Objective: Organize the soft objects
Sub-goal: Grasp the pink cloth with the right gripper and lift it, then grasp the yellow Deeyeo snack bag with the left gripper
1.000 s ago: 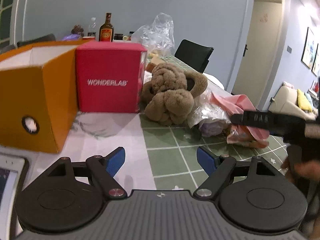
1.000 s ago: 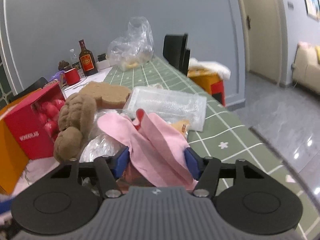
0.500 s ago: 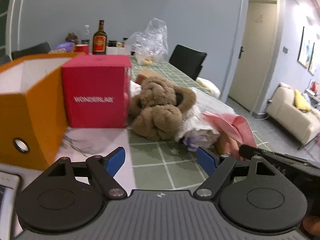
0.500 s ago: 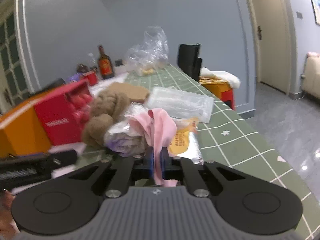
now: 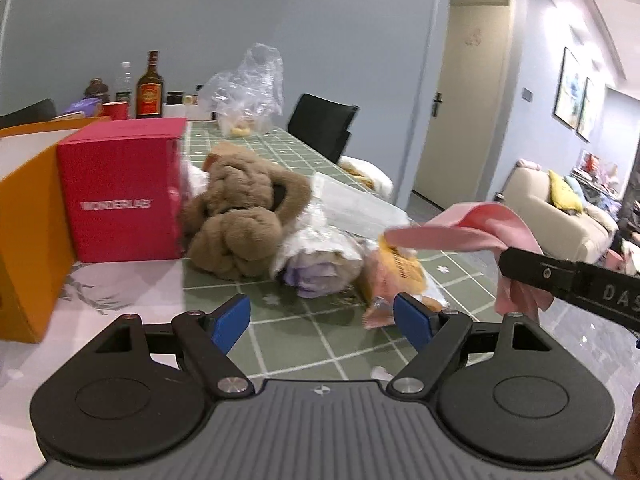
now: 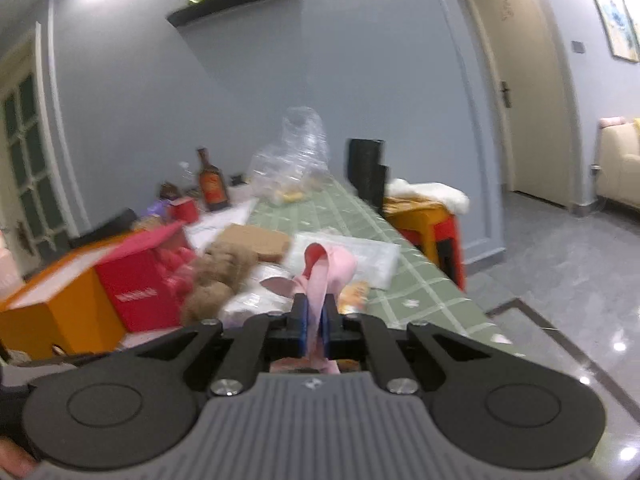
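Fingers (image 6: 297, 322) now clamp pink cloth (image 6: 324, 276), lifted off table (image 6: 400, 280).

Two grippers show: the left gripper (image 5: 322, 322) and the right gripper (image 6: 315, 322). On the table (image 5: 304, 344) there is one brown plush toy (image 5: 244, 216) at 12 o'clock from the left gripper, one pink cloth (image 5: 472, 232) at 2 o'clock, one red box (image 5: 120, 188) and one orange box (image 5: 28, 232) at 10 o'clock. Farther back stand one brown bottle (image 5: 150, 90), one red cup (image 5: 116, 110), one clear plastic bag (image 5: 248, 88) and one black chair (image 5: 322, 126).
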Tool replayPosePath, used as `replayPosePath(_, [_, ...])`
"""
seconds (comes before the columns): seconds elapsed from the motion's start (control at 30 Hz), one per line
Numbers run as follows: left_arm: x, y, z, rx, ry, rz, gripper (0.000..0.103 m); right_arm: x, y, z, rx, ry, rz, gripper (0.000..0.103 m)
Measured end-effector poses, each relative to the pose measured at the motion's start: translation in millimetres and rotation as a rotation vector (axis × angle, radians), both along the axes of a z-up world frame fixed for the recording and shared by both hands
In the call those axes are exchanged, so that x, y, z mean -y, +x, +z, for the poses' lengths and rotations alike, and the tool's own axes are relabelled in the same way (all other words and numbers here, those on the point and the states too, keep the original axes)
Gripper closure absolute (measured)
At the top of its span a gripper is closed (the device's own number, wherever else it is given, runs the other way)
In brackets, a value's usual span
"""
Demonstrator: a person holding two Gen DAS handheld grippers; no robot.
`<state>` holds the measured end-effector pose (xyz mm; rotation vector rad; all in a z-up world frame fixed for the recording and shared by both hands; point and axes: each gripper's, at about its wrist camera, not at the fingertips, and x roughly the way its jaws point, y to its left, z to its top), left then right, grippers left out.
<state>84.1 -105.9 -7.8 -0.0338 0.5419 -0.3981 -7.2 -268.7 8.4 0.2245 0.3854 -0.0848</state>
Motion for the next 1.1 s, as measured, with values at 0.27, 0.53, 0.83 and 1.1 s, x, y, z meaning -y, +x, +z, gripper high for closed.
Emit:
replayPosePath(0.27, [19,-1,-12,-0.012,0.071,-0.04,0.008,14,6,-23,-0.154,-0.061,0.014,0.092])
replayPosePath(0.53, [6,3,-12,-0.038,0.027,-0.023,0.008,13,20,-41,-0.194,-0.03,0.053,0.081])
replayPosePath(0.83, [16,-1,-3,-0.017,0.05,-0.035,0.008,14,37,-56,-0.198,-0.037,0.015,0.042])
replayPosePath(1.1, [45,5,5,-0.005,0.076,-0.044,0.008,27,32,-59,-0.178,-0.014,0.02,0.098])
